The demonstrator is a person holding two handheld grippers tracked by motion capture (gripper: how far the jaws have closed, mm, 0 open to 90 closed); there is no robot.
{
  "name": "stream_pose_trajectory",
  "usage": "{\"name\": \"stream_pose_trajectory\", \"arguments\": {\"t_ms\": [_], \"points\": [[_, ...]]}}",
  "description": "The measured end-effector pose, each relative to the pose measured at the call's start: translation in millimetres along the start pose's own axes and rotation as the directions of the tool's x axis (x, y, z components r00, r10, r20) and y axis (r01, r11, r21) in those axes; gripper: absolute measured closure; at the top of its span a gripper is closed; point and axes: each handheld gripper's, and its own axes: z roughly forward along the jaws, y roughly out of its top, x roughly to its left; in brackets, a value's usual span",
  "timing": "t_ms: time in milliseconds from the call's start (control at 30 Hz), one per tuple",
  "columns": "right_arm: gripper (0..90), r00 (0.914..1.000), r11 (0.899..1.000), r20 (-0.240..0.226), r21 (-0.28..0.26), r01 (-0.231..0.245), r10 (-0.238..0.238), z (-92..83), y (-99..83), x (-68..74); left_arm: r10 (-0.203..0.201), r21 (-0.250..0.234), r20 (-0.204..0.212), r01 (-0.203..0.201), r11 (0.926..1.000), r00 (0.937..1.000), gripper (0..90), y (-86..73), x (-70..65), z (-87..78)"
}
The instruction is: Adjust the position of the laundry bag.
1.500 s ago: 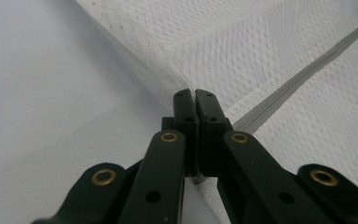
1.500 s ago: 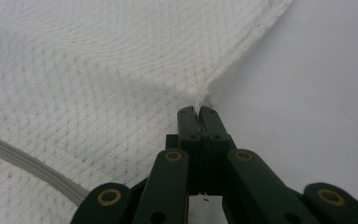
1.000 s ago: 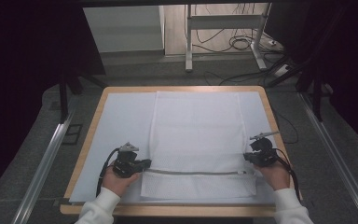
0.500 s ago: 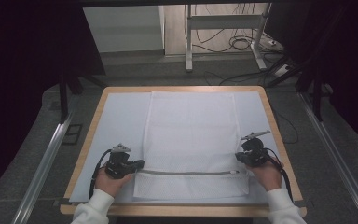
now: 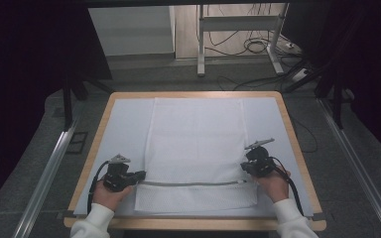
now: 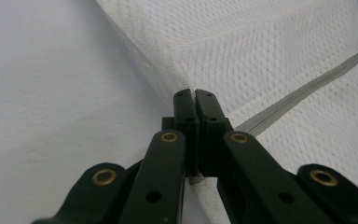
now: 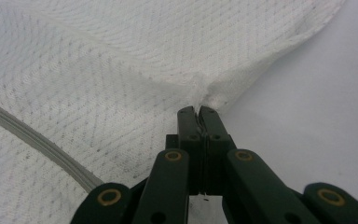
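A white mesh bag (image 5: pixel 196 144) lies flat on the white mat (image 5: pixel 124 129) of a wooden table (image 5: pixel 296 144), with a grey zipper (image 5: pixel 193 183) running across its near part. My left gripper (image 5: pixel 141 174) is shut on the bag's left edge by the zipper's end. In the left gripper view its jaws (image 6: pixel 195 93) pinch a raised fold of mesh (image 6: pixel 261 42), the zipper (image 6: pixel 307 88) running off to the right. My right gripper (image 5: pixel 245 166) is shut on the bag's right edge. There its jaws (image 7: pixel 196 109) clamp a puckered bit of mesh (image 7: pixel 121 70), the zipper (image 7: pixel 32 137) to the left.
Metal rails (image 5: pixel 44 173) run along the floor on both sides of the table. Behind the far edge stand a frame's legs (image 5: pixel 201 44) and loose cables (image 5: pixel 258 47). Each gripper's cable (image 5: pixel 292 183) trails back over the near table edge.
Both hands have slid to the left across the table, and the mesh bag has shifted left with them. Both grips stay shut on the fabric.
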Motion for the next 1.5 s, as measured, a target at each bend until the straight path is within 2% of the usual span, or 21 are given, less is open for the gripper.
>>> {"name": "stream_pose_trajectory", "arguments": {"t_ms": [267, 800, 1500], "points": [[88.2, 0.9997, 1.000, -0.014, 0.000, 0.018, -0.018, 5.2, 6.2, 7.0, -0.018, 0.002, -0.012, 0.018, 0.9998, 0.9998, 89.6, -5.6, 8.9, -4.9], [88.1, 0.9989, 0.999, -0.027, -0.009, 0.039, -0.039, 15.6, 20.7, 17.1, -0.048, -0.003, -0.034, 0.048, 0.9989, 0.9983, 89.5, -6.7, 23.5, -10.9], [87.8, 0.9970, 0.998, -0.048, -0.001, 0.061, -0.061, 15.2, 17.9, 26.3, -0.071, -0.005, -0.040, 0.070, 0.9975, 0.9967, 89.5, -12.5, 30.3, -16.9]]}}
